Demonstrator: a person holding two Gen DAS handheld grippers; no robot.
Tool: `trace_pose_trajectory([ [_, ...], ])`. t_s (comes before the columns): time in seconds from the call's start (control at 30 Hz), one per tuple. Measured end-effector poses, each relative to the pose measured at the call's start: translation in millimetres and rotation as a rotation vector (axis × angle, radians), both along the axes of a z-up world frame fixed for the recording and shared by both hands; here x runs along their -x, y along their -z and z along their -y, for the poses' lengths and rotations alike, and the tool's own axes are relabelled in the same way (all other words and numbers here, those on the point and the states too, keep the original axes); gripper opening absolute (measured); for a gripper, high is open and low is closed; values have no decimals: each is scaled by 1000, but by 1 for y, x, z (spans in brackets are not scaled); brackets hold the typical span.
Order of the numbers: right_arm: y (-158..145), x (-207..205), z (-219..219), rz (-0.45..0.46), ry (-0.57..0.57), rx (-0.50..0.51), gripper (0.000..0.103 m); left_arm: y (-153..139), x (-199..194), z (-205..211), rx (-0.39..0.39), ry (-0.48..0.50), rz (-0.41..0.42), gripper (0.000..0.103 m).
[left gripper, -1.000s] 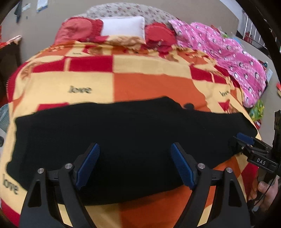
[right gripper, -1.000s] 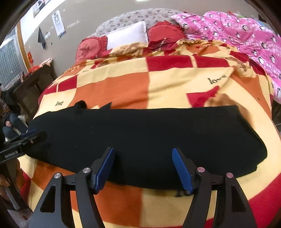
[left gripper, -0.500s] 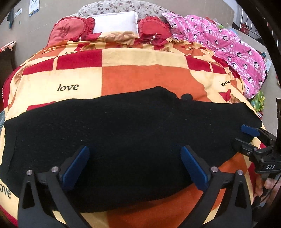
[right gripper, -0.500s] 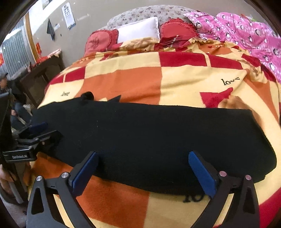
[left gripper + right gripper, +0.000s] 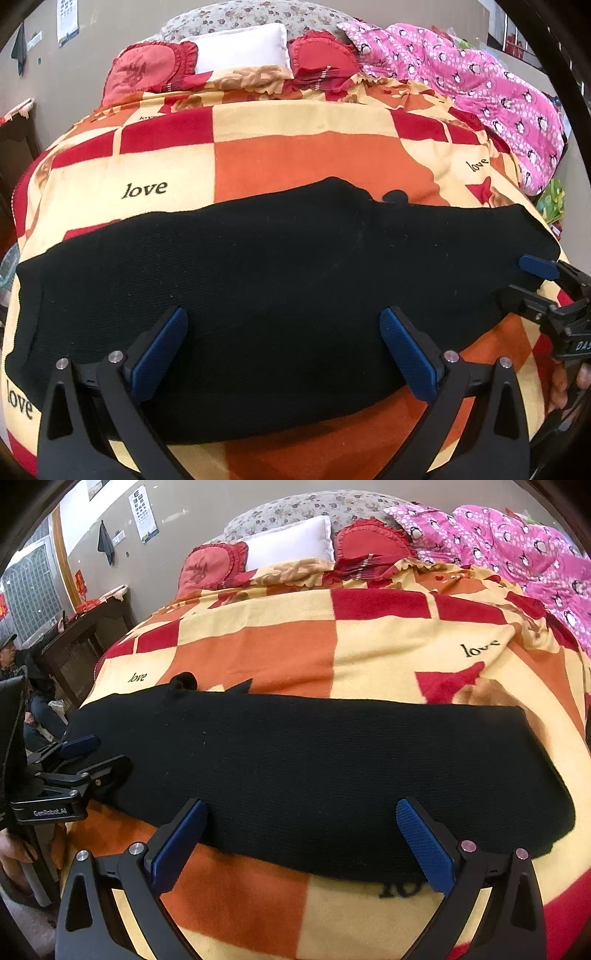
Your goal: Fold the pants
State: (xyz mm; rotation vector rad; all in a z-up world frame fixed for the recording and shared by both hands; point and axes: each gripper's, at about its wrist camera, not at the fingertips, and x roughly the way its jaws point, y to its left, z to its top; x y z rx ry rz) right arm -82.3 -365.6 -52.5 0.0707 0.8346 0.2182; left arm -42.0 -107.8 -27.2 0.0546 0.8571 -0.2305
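Note:
Black pants (image 5: 266, 266) lie flat in a long band across the checked blanket (image 5: 295, 158); they also show in the right wrist view (image 5: 325, 760). My left gripper (image 5: 282, 332) is open and empty, hovering over the pants' near edge at their left part. My right gripper (image 5: 301, 829) is open and empty over the near edge at their right part. The right gripper shows at the pants' right end in the left wrist view (image 5: 532, 277). The left gripper shows at the left end in the right wrist view (image 5: 96, 753).
Red cushions (image 5: 144, 70) and a white pillow (image 5: 240, 51) lie at the head of the bed. A pink quilt (image 5: 491, 99) is heaped on the far right. A dark wooden cabinet (image 5: 85, 642) and a seated person (image 5: 14, 664) are left of the bed.
Both grippers have opened wider and tilted so more of the bed's head shows. The pants lie as before.

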Motion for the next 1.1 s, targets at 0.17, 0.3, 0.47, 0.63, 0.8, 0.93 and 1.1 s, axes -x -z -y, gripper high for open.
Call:
trace_pose_trajectory([
  [0.17, -6, 7, 18, -1, 52, -5, 102, -8, 1, 2, 51, 7, -7, 103],
  [0.3, -8, 15, 45, 14, 138, -31, 102, -13, 1, 13, 56, 35, -3, 103],
  [0.47, -5, 18, 67, 27, 208, -102, 102, -8, -3, 23, 60, 48, -29, 103],
  [0.63, -3, 16, 58, 31, 209, -29, 102, -8, -2, 25, 62, 41, -25, 103],
  [0.8, -8, 22, 64, 30, 217, -55, 102, -12, -2, 27, 77, 52, -28, 103],
  [0.93, -12, 33, 76, 32, 248, -38, 102, -18, -4, 34, 103, 81, -29, 103],
  [1.1, -11, 47, 103, 25, 331, -59, 103, -22, -12, 60, 129, 149, -63, 103],
])
